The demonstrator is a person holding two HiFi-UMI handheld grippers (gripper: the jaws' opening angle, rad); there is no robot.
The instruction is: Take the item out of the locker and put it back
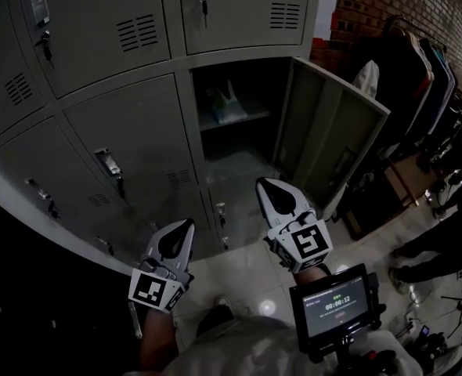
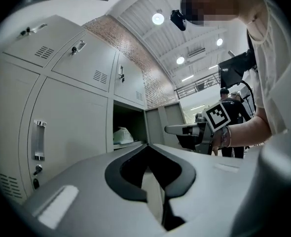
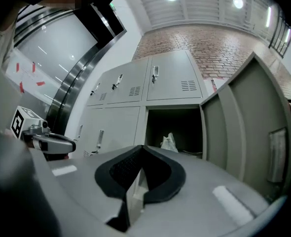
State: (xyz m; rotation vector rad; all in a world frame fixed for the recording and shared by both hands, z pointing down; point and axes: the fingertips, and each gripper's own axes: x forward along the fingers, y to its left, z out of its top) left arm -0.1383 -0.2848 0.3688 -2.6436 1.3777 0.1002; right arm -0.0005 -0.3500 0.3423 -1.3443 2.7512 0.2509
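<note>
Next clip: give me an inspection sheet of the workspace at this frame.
Surface: tiled floor, light and glossy.
Job's things: open locker, its door swung right; pale plastic bag on the shelf inside.
Clutter: nothing seen.
Grippers: left gripper and right gripper both shut, empty, short of the locker.
Cables: nothing seen.
Surroundings: closed lockers, brick wall, clothes rack, a person's legs at right.

Both grippers held forward, side by side, jaws closed.
The left gripper (image 1: 182,227) sits lower and nearer the body; the right gripper (image 1: 265,185) reaches further ahead. Each pair of jaws meets at the tips, with nothing between. The left forearm (image 1: 156,341) appears bare, though the view is dim.
</note>
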